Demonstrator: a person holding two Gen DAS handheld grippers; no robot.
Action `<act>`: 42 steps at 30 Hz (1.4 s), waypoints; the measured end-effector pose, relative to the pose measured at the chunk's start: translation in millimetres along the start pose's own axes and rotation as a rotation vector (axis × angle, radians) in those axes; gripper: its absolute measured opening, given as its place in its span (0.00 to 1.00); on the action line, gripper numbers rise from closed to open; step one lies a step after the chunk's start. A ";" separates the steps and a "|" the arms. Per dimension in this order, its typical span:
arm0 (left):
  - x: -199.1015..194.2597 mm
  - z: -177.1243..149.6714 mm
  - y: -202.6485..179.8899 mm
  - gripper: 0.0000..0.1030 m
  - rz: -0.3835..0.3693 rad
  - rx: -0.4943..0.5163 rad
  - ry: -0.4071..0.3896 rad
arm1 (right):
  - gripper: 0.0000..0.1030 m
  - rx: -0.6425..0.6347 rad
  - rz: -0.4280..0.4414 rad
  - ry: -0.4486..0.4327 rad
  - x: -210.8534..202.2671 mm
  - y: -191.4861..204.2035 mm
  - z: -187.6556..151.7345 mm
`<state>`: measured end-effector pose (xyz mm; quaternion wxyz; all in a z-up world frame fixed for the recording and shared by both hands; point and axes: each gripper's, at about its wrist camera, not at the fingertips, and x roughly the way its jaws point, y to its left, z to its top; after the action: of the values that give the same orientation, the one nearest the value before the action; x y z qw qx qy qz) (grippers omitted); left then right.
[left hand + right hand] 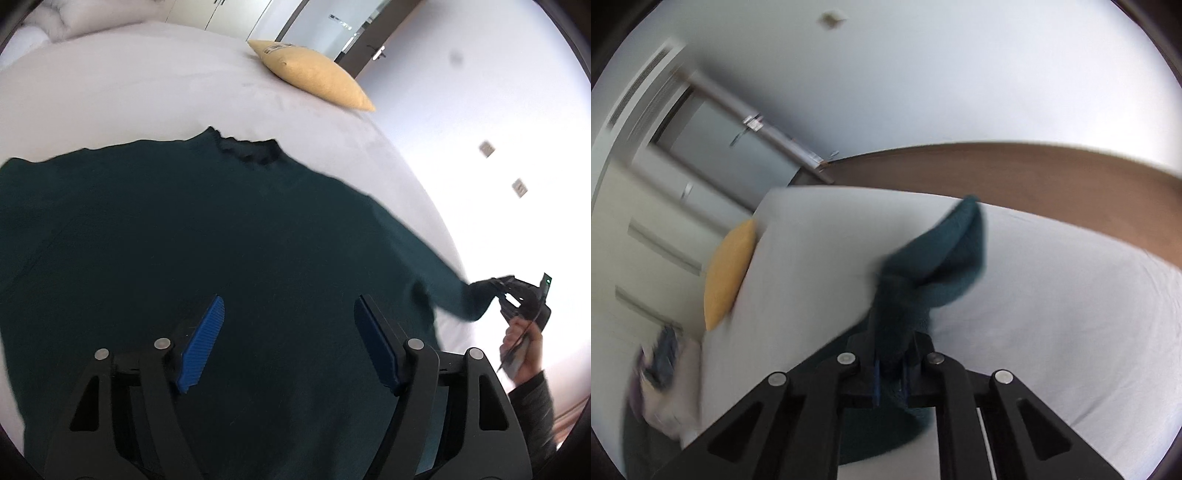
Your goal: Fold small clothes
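A dark teal sweater [192,236] lies spread flat on a white bed [129,96], neckline toward the far side. My left gripper [288,332] is open with its blue pads [201,343] apart, hovering over the sweater's body. My right gripper [495,291] shows at the right edge of the left wrist view, shut on the end of the sweater's sleeve [443,277] and holding it lifted off the bed. In the right wrist view the right gripper [890,365] is shut on the sleeve cuff [942,254], which sticks up between the fingers.
A yellow pillow [314,74] lies at the bed's far corner; it also shows in the right wrist view [729,266]. A brown floor [1034,170] runs beyond the bed. A door [731,147] and white wall stand behind. Some clothes [661,362] lie at the left.
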<state>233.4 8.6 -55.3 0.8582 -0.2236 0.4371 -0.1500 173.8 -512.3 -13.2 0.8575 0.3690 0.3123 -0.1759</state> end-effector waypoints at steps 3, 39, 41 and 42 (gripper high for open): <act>12.9 16.7 9.8 0.70 -0.093 -0.097 0.022 | 0.09 -0.312 0.062 0.033 5.2 99.8 -33.6; 121.6 65.4 45.0 0.11 -0.440 -0.366 0.258 | 0.47 -1.051 0.198 0.188 13.0 244.0 -308.6; 102.3 78.6 54.3 0.11 -0.407 -0.346 0.213 | 0.66 -0.881 0.264 0.185 0.2 221.5 -284.0; 95.4 83.1 58.5 0.11 -0.394 -0.337 0.196 | 0.68 -0.811 0.286 0.183 -2.7 211.0 -274.0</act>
<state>359.6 36.4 -107.5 0.7169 -0.4281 0.4849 -0.2601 172.8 -168.2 -46.9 0.9175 0.0560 0.3766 0.1150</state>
